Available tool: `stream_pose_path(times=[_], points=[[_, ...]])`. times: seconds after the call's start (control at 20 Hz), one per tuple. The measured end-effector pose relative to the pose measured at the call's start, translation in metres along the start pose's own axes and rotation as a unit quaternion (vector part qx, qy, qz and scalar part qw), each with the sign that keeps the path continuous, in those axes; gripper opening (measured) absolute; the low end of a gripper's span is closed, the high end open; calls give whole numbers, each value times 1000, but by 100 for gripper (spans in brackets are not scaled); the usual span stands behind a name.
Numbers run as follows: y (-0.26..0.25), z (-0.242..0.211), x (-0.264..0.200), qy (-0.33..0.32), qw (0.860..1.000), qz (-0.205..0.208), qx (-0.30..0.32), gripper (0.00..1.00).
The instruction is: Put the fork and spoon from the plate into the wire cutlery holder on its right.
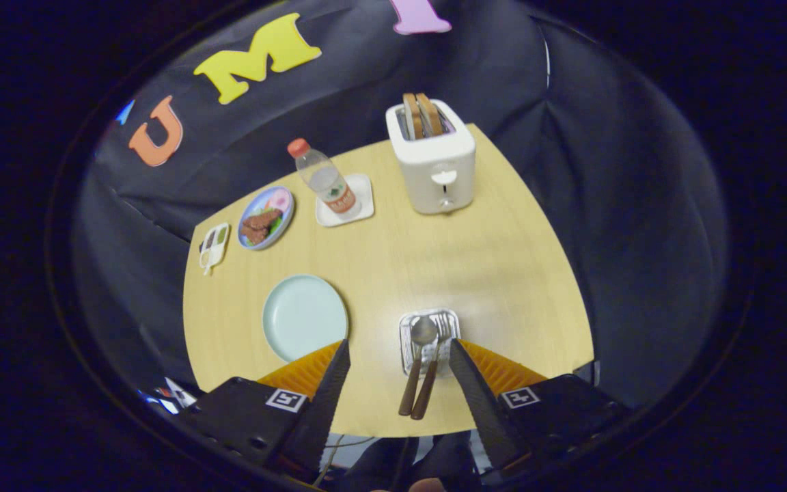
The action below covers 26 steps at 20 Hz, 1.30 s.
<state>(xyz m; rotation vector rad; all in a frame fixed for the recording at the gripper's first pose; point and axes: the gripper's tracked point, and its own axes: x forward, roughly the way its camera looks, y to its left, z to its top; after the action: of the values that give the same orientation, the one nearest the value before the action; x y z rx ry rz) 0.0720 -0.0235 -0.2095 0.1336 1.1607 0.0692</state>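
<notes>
Both spoon (418, 365) and fork (434, 369) are lying in the wire cutlery holder (407, 345), right of the emptied plate (305, 316); the tongs (399, 361) are hanging open, holding nothing. Judging by this, nothing is calling for another grasp.

Bottle label (342, 198) — print too small to read (blurred), no other legible text

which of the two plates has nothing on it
The pale green plate, just ahead of the open fingers and beside the wire cutlery holder, is bare. The smaller blue plate beyond it carries food.
</notes>
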Motion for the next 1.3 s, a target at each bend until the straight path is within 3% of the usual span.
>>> stream_pose_path(times=[0.2,0.35,0.55,0.8,1.0,1.3], points=[[24,50,-45,-165,985,9,-55,94],[48,77,-98,-290,953,21,-90,94],[63,81,-157,-408,905,25,-118,94],[66,63,-219,-513,850,29,-119,95],[64,59,-225,-536,837,35,-107,95],[60,58,-226,-531,840,48,-98,95]])
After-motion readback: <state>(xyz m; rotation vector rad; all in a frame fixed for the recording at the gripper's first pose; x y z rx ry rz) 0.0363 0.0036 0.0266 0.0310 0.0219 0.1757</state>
